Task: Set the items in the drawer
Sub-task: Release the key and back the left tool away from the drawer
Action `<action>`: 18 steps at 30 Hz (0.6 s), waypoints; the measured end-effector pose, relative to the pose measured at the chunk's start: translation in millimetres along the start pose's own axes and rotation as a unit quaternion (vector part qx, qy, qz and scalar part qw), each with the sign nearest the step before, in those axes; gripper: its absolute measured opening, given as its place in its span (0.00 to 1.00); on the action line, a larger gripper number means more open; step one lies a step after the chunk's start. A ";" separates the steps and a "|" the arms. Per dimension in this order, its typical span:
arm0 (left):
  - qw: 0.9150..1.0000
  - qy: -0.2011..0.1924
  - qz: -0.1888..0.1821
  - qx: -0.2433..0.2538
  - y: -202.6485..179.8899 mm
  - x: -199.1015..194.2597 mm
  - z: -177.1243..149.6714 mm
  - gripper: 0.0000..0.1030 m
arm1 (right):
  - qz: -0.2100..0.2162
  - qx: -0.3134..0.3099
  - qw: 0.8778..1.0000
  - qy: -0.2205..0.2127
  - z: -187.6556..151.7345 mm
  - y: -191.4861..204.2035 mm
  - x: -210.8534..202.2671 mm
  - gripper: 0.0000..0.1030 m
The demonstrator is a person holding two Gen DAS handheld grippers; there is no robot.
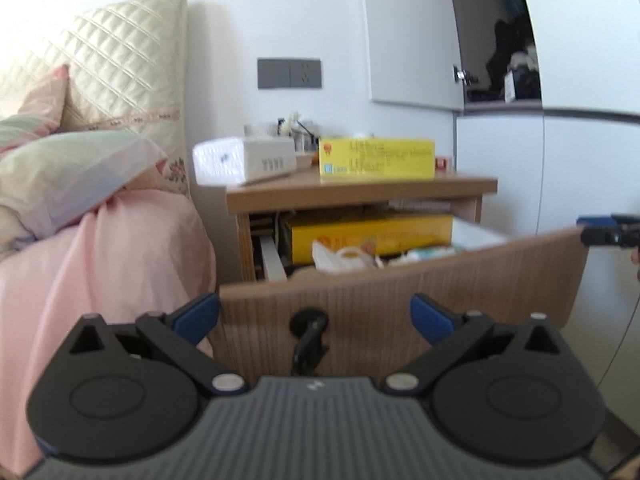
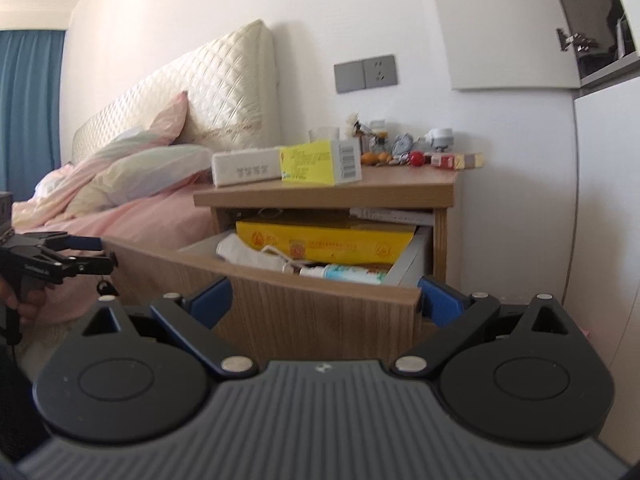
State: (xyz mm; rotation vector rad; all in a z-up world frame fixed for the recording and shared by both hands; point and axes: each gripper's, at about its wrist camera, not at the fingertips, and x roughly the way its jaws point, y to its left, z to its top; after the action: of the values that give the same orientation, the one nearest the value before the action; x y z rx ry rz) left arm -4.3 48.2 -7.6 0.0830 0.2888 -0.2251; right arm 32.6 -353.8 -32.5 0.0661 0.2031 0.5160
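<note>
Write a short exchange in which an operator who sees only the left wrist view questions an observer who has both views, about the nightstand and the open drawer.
Operator: The yellow box blocks my sight of the nightstand top. What is behind it on the right?
Observer: A red ball, next to small red and yellow packets.
Operator: A dark shape pokes in at my right edge, by the corner of the drawer. Is that tool open?
Observer: That is the right gripper. It is open wide and holds nothing, and it faces the right end of the drawer front.
</note>
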 end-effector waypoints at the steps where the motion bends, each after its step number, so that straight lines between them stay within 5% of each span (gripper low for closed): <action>1: 1.000 -0.007 0.001 -0.003 -1.6 -5.1 4.6 1.00 | -0.004 0.000 1.000 -0.004 1.3 1.4 -2.9 0.98; 9: 0.998 -0.041 -0.010 0.045 -40.8 -30.9 35.6 1.00 | -0.011 0.007 0.998 -0.054 17.8 15.5 -25.4 0.98; 14: 0.998 -0.064 -0.028 0.007 -47.6 -43.1 37.8 1.00 | -0.033 0.043 0.996 -0.071 27.1 30.7 -37.2 0.98; 18: 0.997 -0.068 -0.023 0.037 -56.7 -47.0 40.8 1.00 | -0.042 0.075 0.993 -0.083 24.8 49.7 -46.7 0.99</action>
State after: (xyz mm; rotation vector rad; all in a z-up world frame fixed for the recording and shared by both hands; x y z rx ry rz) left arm -50.2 -1.8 42.3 0.1335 0.1479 -0.2851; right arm -26.0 -334.1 5.6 0.2448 0.0820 0.4081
